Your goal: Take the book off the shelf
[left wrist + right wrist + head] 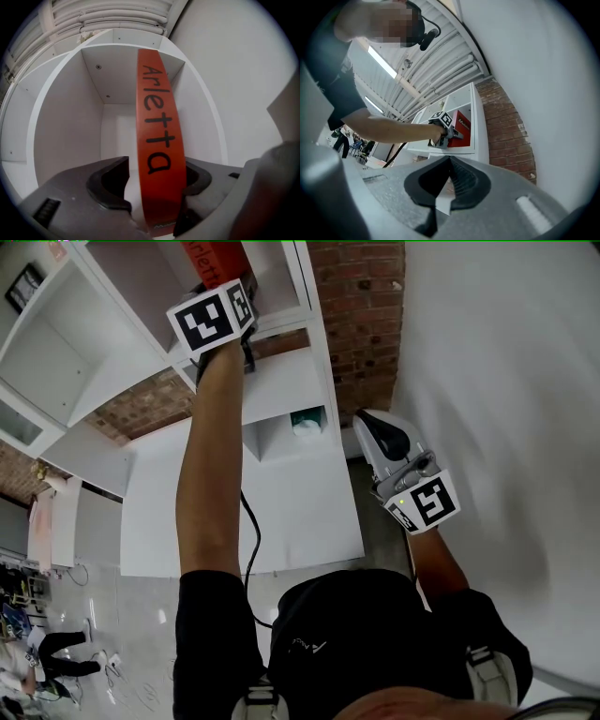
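the left tool (157, 165) is straddling the upright red hardback book (157, 122) in the white shelf cubby (65, 140), jaws open, not clamping yet; next: closing, then pulling straight out. the right tool (449, 160) is hanging closed, empty.

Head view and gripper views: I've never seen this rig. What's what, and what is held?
No robot here: a person holds a two-jaw gripper in each hand. The head view looks down from a camera on their head; each gripper view looks along that gripper's own jaws. The left gripper reaches into a white shelf compartment, its jaws either side of the spine of a red book lettered Arletta; a white sliver beside one pad suggests it is not clamped yet. The right gripper is held back from the shelf, jaws together, empty.
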Tool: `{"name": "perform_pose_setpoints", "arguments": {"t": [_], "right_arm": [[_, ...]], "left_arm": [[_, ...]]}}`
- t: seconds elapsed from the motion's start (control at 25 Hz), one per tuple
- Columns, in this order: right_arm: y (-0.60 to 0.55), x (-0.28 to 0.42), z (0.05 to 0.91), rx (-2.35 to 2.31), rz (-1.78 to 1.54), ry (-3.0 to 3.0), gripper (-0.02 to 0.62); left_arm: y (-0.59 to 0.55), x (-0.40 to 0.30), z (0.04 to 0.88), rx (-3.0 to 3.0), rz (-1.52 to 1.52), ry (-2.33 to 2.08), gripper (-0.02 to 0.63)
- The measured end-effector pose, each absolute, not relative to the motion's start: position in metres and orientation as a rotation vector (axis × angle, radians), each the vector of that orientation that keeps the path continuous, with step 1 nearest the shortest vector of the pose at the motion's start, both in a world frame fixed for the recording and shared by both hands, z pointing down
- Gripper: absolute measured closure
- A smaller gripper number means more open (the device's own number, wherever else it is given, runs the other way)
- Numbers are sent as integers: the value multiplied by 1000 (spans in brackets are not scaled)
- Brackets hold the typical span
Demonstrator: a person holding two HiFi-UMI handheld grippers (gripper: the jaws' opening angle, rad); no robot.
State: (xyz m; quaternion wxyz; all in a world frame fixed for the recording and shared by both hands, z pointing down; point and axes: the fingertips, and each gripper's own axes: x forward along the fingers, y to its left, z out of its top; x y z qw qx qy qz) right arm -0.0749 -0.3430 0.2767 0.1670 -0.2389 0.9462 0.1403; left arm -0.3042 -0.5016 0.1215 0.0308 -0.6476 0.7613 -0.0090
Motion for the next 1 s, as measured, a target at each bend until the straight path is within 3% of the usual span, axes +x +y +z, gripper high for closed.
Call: {"name": "perform_pose_setpoints", "arguments": {"t": [0.04, 0.12, 0.56, 1.0], "right_arm": [[-344, -73, 277, -689, 394, 2690, 594], [-346, -71, 279, -703, 387, 2684, 594], [-337, -69, 274, -720, 400, 2675, 594], [-314, -93, 267, -649, 401, 2678, 594]], "left_arm": [[-502, -305, 122, -1986, -37, 2348, 367], [-502, -305, 121, -1978, -42, 2349, 425], [-467, -303, 115, -2006, 114, 2295, 451], [-336, -280, 107, -2056, 292, 2022, 453]]}}
